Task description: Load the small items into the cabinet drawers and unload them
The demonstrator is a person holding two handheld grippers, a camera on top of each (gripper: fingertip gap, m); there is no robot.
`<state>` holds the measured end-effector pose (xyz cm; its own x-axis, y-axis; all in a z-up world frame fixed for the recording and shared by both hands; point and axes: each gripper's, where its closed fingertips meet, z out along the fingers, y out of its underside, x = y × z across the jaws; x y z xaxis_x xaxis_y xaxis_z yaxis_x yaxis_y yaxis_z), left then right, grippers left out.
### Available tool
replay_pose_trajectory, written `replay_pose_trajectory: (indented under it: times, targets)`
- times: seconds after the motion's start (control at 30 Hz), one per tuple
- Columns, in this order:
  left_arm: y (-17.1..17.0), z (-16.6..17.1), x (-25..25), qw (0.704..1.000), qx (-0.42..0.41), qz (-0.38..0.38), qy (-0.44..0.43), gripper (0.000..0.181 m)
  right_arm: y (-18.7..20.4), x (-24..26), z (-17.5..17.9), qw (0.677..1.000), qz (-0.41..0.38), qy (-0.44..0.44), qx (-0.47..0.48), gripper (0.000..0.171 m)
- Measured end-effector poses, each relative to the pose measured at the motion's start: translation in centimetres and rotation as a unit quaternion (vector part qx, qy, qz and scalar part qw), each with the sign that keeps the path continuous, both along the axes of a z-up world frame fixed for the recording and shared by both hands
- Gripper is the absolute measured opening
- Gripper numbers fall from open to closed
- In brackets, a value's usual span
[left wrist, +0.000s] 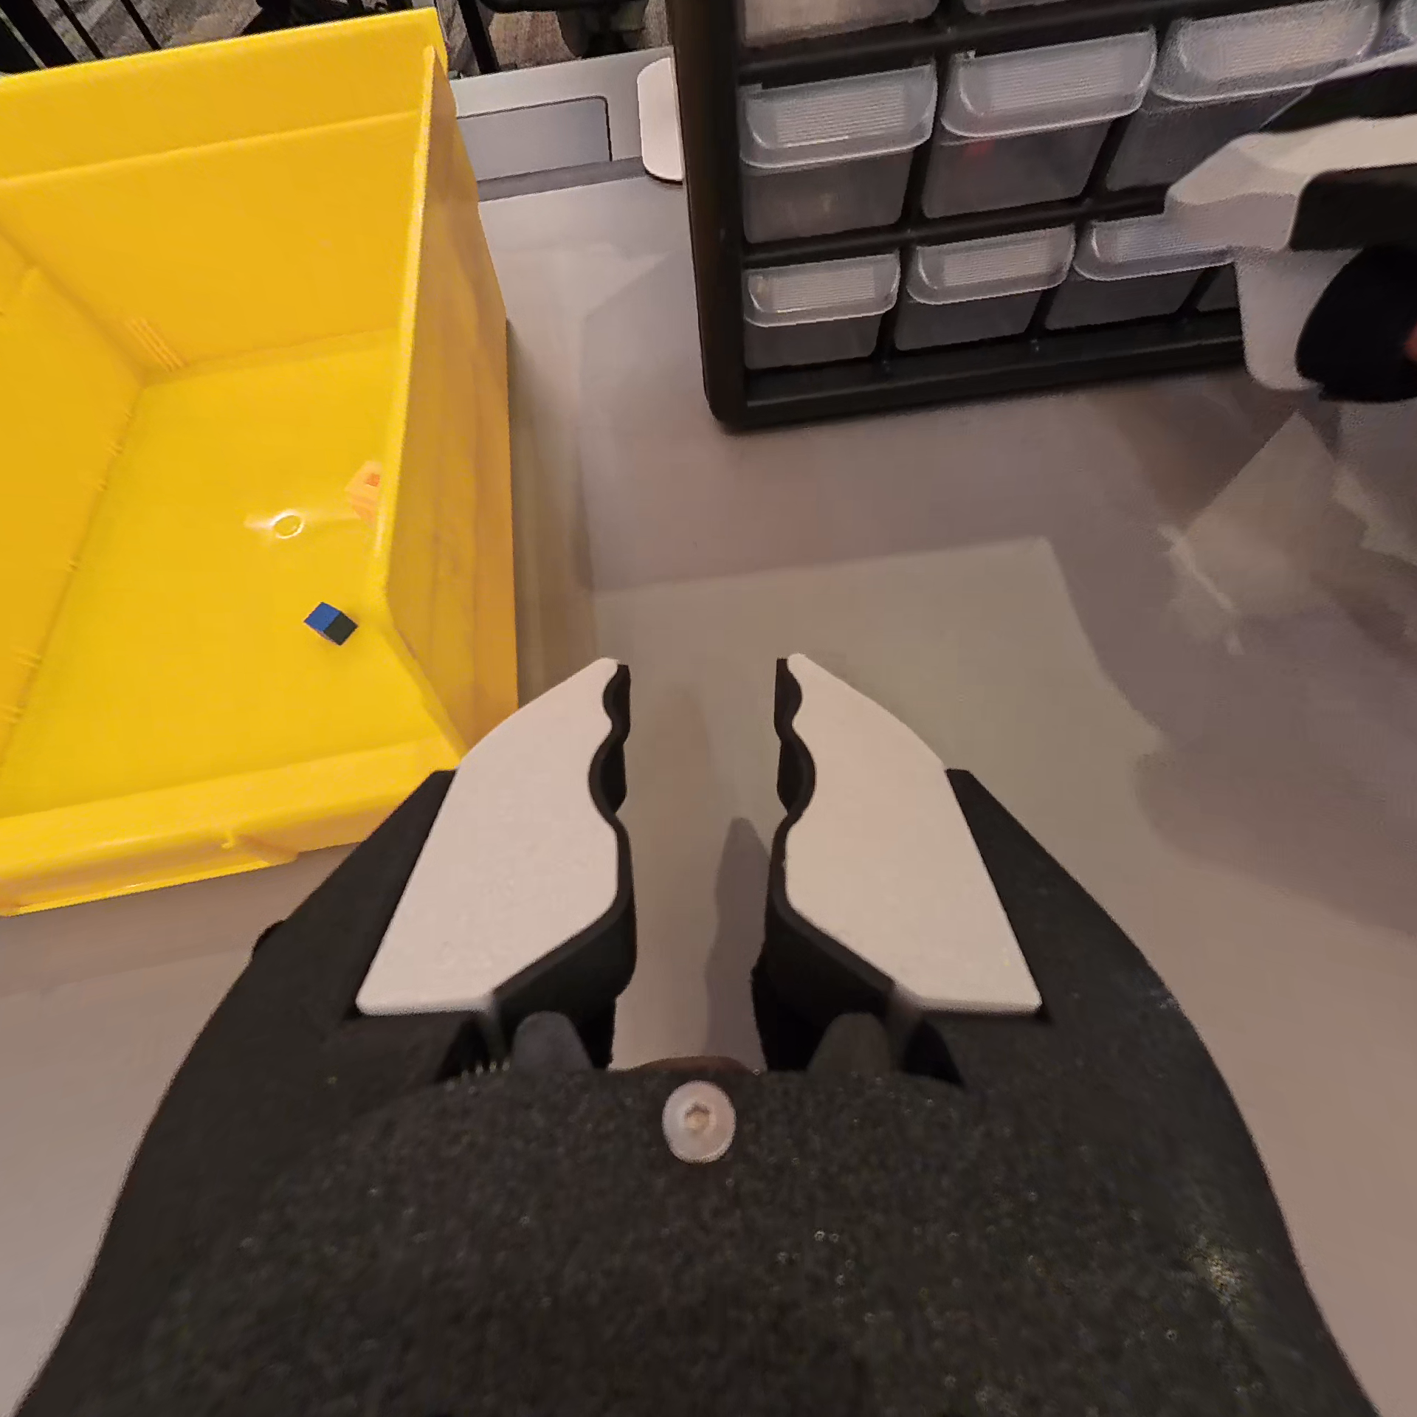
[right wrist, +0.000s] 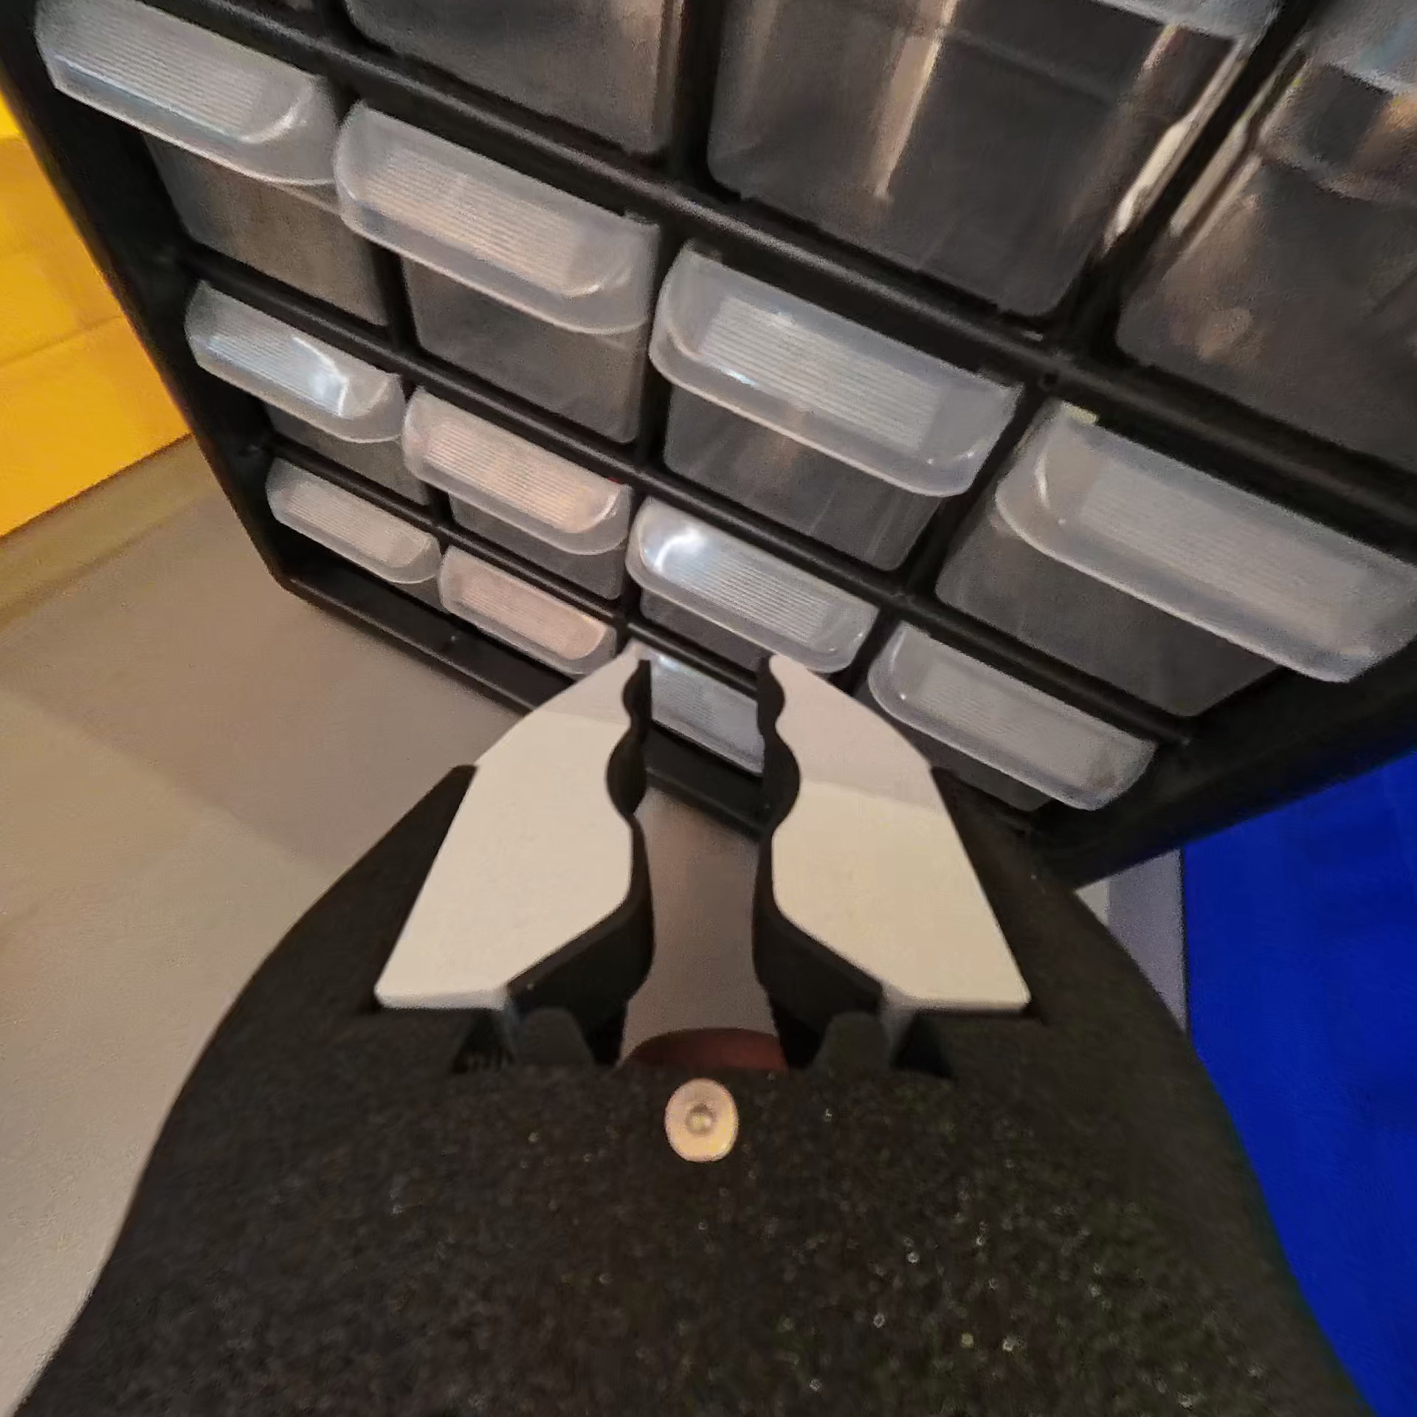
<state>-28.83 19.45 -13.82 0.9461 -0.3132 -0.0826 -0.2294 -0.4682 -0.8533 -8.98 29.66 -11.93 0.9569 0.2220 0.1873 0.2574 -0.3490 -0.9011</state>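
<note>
A black cabinet (left wrist: 717, 230) with several clear plastic drawers stands on the grey table, and it fills the right wrist view (right wrist: 667, 207). All drawers in view are pushed in. My left gripper (left wrist: 701, 675) is open and empty above the table, right of a yellow bin (left wrist: 230, 230). A small blue-and-black cube (left wrist: 331, 623) and a small orange piece (left wrist: 366, 491) lie on the bin floor. My right gripper (right wrist: 701, 671) is open and empty, its tips close in front of a bottom-row drawer (right wrist: 701, 709). It also shows at the right edge of the left wrist view (left wrist: 1257, 230).
The grey table (left wrist: 882, 498) runs between the bin and the cabinet. The yellow bin shows at the left edge of the right wrist view (right wrist: 69, 345). A blue surface (right wrist: 1319, 997) lies right of the cabinet. A pale rounded object (left wrist: 661, 115) stands behind the cabinet. Left tips to right tips: about 25 centimetres. The black cabinet (left wrist: 717, 230) is about equally far from each gripper, around 15 centimetres. My right wrist view (right wrist: 181, 396) looks at it from another angle.
</note>
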Motion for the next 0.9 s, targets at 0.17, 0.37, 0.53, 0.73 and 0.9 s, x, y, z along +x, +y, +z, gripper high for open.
replay_pose_trajectory:
  times: [0.17, 0.37, 0.53, 0.73, 0.9]
  targets:
    - [0.0, -0.2, -0.1, 1.000, -0.003, 0.001, 0.000, 0.036, -0.1, -0.1, -0.4, 1.000, 0.015, -0.021, -0.008, 0.033]
    - [0.0, -0.6, -0.1, 1.000, -0.013, -0.005, -0.008, 0.036, -3.9, 0.3, -0.4, 0.993, 0.082, -0.085, -0.003, 0.036]
    - [0.0, -0.5, 0.1, 1.000, -0.011, -0.011, -0.006, 0.036, -10.1, 1.8, 0.8, 0.992, 0.112, -0.043, 0.040, 0.036]
    - [0.0, -0.9, 0.3, 1.000, -0.022, -0.012, -0.012, 0.036, -14.2, 4.0, 0.7, 0.992, 0.092, -0.051, 0.075, 0.035]
    - [-0.1, -0.9, 0.6, 1.000, -0.022, -0.016, -0.008, 0.036, -13.6, 5.0, -0.7, 0.995, 0.076, -0.053, 0.048, 0.035]
